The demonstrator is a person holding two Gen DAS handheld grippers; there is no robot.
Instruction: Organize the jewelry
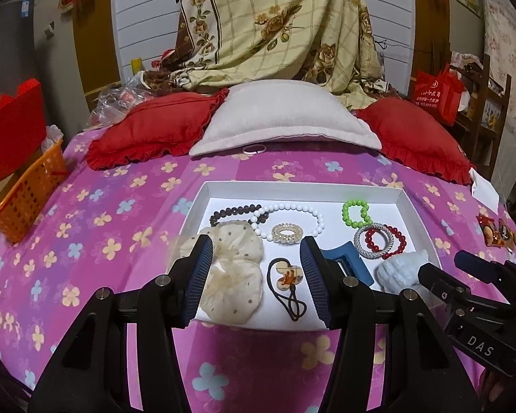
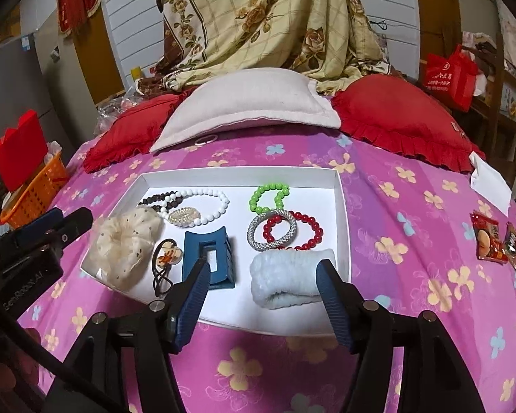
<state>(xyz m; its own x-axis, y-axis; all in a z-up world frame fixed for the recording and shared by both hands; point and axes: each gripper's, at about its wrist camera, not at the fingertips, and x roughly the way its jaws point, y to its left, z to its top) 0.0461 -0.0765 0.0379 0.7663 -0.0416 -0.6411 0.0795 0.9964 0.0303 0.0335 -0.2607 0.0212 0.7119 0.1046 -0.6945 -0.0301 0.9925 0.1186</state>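
A white tray (image 1: 395,196) (image 2: 340,206) lies on the pink flowered bed. In it are a cream scrunchie (image 1: 234,275) (image 2: 124,244), a flower hair tie (image 1: 287,278) (image 2: 167,258), a blue claw clip (image 1: 347,261) (image 2: 210,254), a white fluffy band (image 1: 399,272) (image 2: 289,278), white bead bracelet (image 1: 292,210) (image 2: 210,203), brown beads (image 1: 234,211), green beads (image 1: 356,213) (image 2: 270,194), red beads (image 2: 302,229) and a silver bangle (image 2: 258,232). My left gripper (image 1: 256,275) is open above the tray's near edge. My right gripper (image 2: 263,292) is open over the fluffy band.
A grey pillow (image 1: 282,117) and red pillows (image 1: 148,130) lie behind the tray, with a pink ring (image 1: 254,149) under the grey one. An orange basket (image 1: 27,192) stands at the left. Snack packets (image 2: 495,241) and a paper slip (image 2: 488,179) lie right.
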